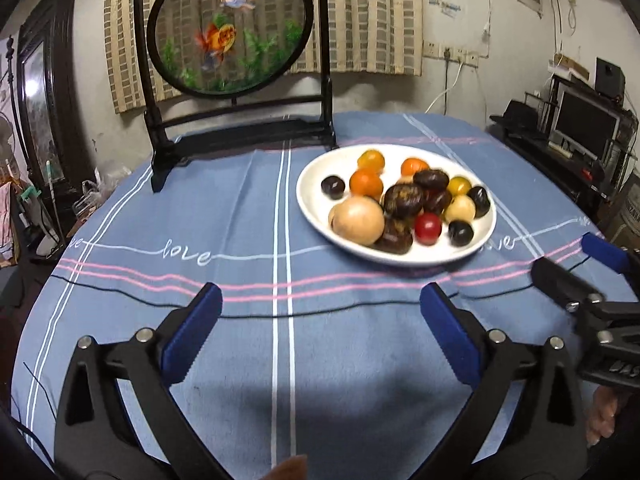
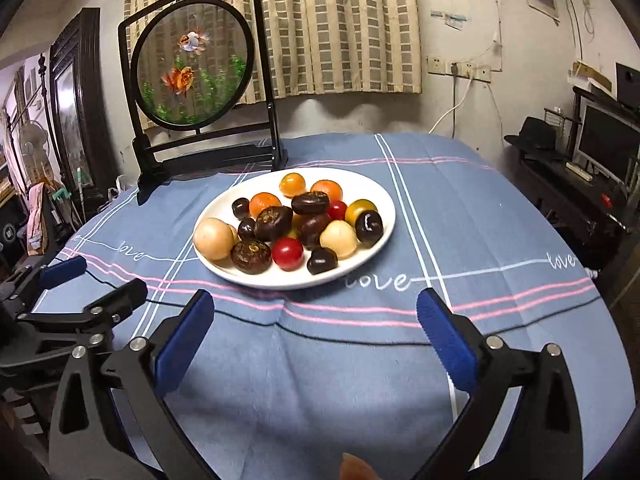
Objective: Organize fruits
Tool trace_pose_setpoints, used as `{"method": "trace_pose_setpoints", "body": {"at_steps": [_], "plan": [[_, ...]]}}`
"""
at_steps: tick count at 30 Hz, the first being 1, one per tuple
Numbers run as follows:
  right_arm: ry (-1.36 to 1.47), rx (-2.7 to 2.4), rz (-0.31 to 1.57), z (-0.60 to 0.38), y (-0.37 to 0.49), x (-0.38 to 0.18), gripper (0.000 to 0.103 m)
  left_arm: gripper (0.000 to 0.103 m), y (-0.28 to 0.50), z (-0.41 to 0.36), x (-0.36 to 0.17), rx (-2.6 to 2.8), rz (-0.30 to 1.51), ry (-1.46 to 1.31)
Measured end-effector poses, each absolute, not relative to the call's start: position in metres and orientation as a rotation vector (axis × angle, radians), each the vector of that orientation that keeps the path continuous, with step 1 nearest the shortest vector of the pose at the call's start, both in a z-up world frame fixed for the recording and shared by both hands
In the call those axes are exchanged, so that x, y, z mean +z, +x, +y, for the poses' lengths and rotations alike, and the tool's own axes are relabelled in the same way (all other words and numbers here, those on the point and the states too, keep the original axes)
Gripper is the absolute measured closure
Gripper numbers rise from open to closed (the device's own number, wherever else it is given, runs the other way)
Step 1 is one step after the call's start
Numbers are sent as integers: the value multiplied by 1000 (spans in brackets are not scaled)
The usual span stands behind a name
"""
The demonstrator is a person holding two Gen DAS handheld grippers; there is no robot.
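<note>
A white oval plate [image 1: 316, 204] [image 2: 380, 196] sits on the blue tablecloth, piled with several fruits: orange and yellow tomatoes, a red tomato [image 1: 428, 229] [image 2: 288, 253], dark brown chestnut-like pieces, small dark fruits and pale round ones [image 1: 357, 220] [image 2: 214, 238]. My left gripper [image 1: 320, 312] stands open over bare cloth, short of the plate and to its left, nothing between its blue pads. My right gripper [image 2: 314, 312] is open too, just in front of the plate's near rim, empty. Each gripper shows at the edge of the other's view.
A black stand with a round goldfish screen [image 1: 228, 28] [image 2: 192, 64] rises at the table's back left. A black cable [image 1: 160, 304] crosses the cloth near the grippers. Shelves with a monitor [image 1: 584, 120] stand off the table's right edge.
</note>
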State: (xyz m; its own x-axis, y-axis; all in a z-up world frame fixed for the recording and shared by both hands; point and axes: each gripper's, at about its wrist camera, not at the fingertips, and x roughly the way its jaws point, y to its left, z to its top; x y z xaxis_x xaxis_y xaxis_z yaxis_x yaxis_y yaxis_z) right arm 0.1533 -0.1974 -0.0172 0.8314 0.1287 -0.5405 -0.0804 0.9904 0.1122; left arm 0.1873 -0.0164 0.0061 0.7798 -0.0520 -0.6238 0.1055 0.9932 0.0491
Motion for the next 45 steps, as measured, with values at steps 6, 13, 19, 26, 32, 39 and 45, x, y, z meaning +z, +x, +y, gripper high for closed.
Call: {"method": "trace_pose_setpoints", "body": {"at_steps": [6,13,19,26,32,39,45], "plan": [[89,75,609,-201,156,-23,1,2,187,-24,1,-48,690,134],[99,88,609,-203,155,-25,1,2,184,-26,3,-125,710,95],[88,61,612,-202,152,-25,1,2,180,-24,8,-120,684,68],[31,41,580,-192,145,-24,1,2,167,-20,21,-134,616,41],[5,42,574,-187,143,-22,1,2,167,-18,24,-136,611,36],[-20,41,571,-183,142,-22,1,2,168,-17,23,-135,620,41],[-23,40,575,-182,143,-22,1,2,168,-18,22,-135,624,42]]}}
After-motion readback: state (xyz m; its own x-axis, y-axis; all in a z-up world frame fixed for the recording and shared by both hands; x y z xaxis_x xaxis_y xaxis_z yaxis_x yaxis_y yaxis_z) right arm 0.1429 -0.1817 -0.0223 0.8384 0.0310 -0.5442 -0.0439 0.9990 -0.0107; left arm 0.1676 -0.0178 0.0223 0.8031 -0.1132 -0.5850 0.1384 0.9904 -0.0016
